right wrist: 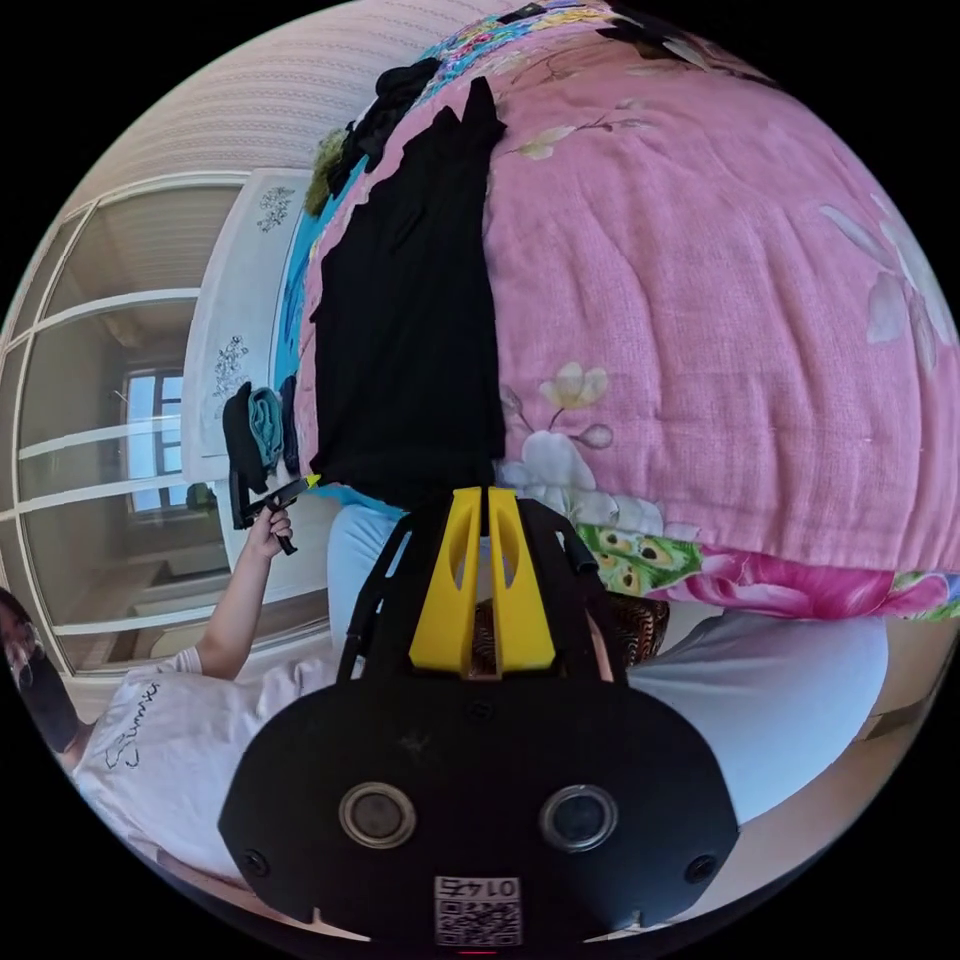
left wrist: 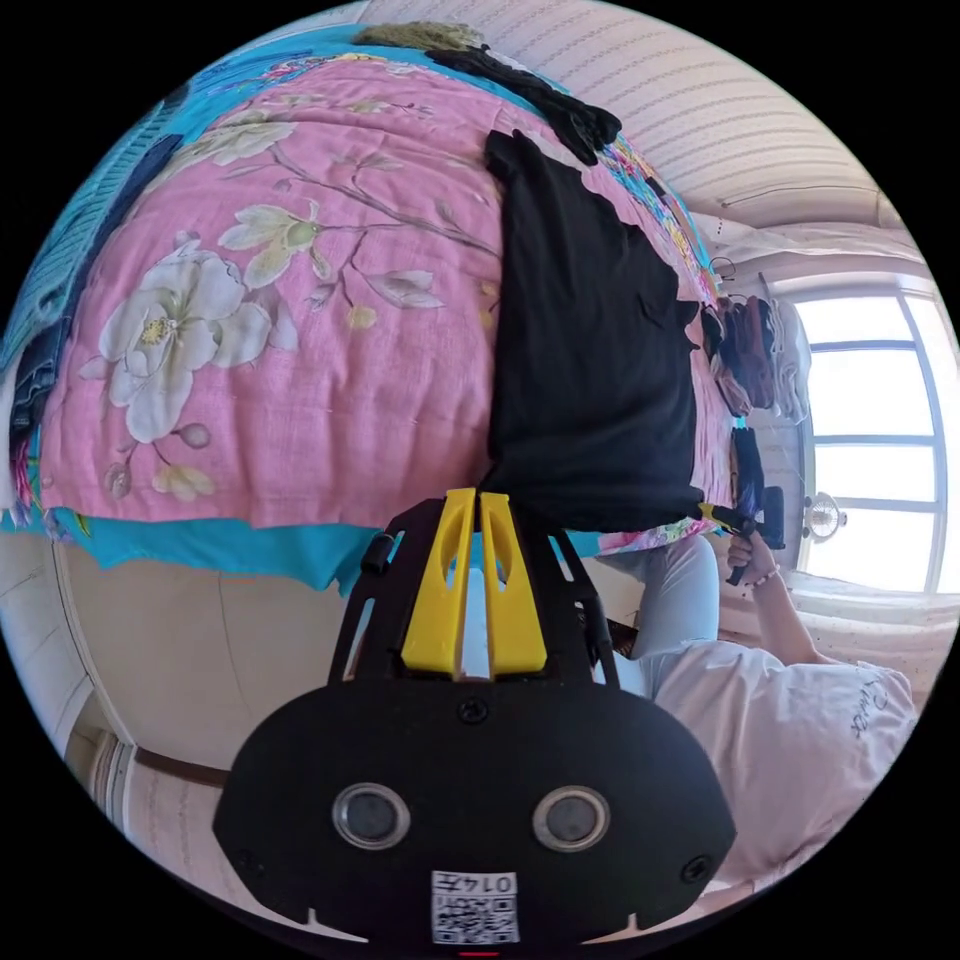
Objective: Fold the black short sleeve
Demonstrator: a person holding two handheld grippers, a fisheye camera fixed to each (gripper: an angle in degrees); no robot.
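The black short sleeve (left wrist: 590,350) lies flat on the pink floral quilt (left wrist: 300,330), folded into a long panel that runs from the quilt's near edge up toward its far end. Its hem sits at the quilt's edge.

In the left gripper view, the left gripper (left wrist: 476,500) has its yellow jaws pressed close together, with their tips at one corner of that hem. Whether cloth is caught between them cannot be told, because the tips meet the black fabric and hide the contact. At the hem's other corner the right gripper (left wrist: 722,517) shows, held in a hand (left wrist: 752,548). Its yellow tip touches the fabric's edge.

In the right gripper view the same garment (right wrist: 410,340) lies on the quilt (right wrist: 720,300). The right gripper (right wrist: 482,495) has its jaws nearly closed at the hem corner. Here too the grip on the cloth is not clear. The left gripper (right wrist: 300,485) sits at the opposite corner, held in the other hand (right wrist: 268,530).

Beyond the shirt, at the quilt's far end, lies a heap of dark clothes (left wrist: 540,90). A turquoise border (left wrist: 200,545) edges the quilt below the pink. Past the quilt's side, more clothes (left wrist: 755,350) are piled near a bright window (left wrist: 870,440). The person's white shirt (left wrist: 790,740) shows below the quilt.
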